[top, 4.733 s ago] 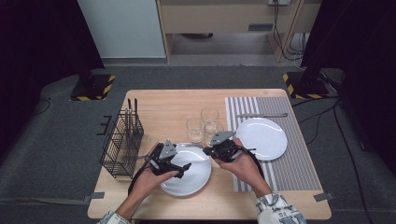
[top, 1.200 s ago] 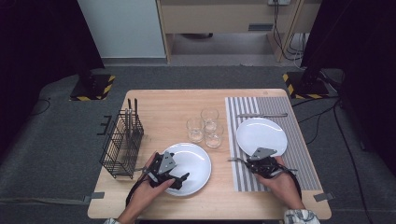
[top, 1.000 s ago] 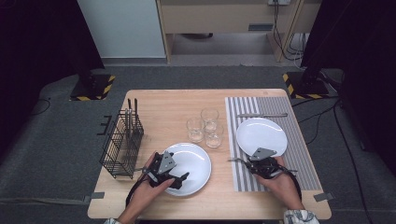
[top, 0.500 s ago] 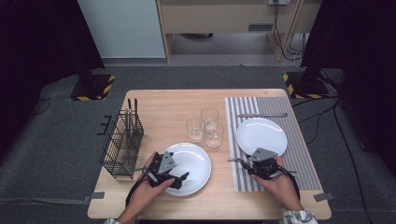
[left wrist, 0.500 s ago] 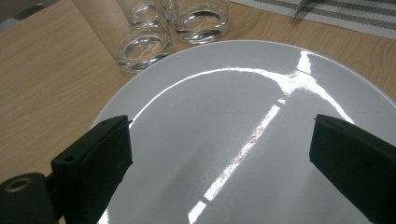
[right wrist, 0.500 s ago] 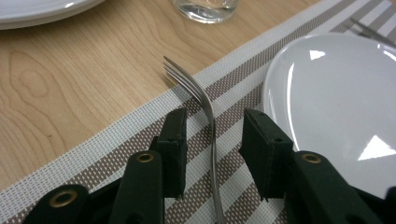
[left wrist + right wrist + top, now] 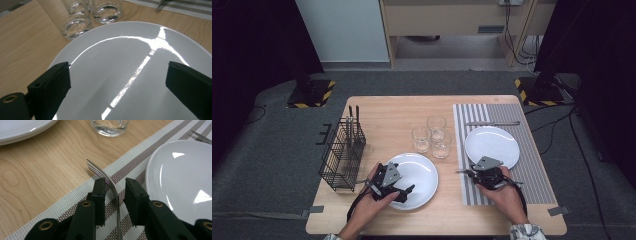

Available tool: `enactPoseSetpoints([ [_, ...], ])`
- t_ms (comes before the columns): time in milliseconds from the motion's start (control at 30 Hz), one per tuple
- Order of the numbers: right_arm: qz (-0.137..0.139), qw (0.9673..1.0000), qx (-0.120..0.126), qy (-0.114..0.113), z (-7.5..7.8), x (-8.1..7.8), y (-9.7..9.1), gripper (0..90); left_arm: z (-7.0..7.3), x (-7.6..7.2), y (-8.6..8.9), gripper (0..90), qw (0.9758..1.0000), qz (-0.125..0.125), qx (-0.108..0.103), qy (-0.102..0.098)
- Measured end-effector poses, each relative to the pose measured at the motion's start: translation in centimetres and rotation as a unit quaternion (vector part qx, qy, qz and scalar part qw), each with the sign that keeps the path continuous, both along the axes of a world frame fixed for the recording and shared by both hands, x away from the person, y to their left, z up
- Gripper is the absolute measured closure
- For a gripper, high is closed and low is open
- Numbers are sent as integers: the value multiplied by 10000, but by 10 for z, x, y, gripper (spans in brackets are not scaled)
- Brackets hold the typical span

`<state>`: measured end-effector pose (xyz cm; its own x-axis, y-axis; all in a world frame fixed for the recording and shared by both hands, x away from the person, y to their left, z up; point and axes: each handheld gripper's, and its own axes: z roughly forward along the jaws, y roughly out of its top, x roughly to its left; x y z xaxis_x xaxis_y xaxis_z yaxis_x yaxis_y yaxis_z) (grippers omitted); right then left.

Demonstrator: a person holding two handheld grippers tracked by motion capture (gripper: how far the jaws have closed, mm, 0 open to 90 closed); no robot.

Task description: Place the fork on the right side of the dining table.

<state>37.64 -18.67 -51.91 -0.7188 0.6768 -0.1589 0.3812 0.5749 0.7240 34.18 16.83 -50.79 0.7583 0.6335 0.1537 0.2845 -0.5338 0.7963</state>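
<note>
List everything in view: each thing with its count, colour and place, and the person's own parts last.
table: one, light wood, centre of the high view
placemat: one, grey and white stripes, table's right side
plates: two, white; one on the placemat, one on bare wood under the left gripper
glasses: three, clear, clustered mid-table between the plates
fork: one, silver, between the right gripper's jaws at the placemat's left edge, tines over the wood
cutlery piece: one, silver, on the placemat beyond its plate; kind unclear
basket: one, black wire, table's left edge, dark utensils standing in it
left gripper: black, jaws wide over the plate
right gripper: black, jaws narrow around the fork, small gaps visible
hands: two, entering from the bottom edge
</note>
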Motion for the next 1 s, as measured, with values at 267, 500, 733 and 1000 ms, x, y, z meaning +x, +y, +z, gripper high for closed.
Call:
enactPoseSetpoints([
  [267, 46, 9997, -198, 123, -7, 2, 6, 751, 0, 1, 1, 52, 10000, 8, -33, 10],
  [500, 12, 9998, -171, 103, -5, 4, -1, 842, 0, 0, 0, 52, 10000, -9, -33, 13],
  [733, 142, 9997, -183, 112, -5, -1, -4, 869, 0, 0, 0, 52, 10000, -18, -29, 21],
  [1000, 352, 9991, -199, 141, -3, -8, -9, 876, 0, 0, 0, 52, 10000, -16, -25, 20],
])
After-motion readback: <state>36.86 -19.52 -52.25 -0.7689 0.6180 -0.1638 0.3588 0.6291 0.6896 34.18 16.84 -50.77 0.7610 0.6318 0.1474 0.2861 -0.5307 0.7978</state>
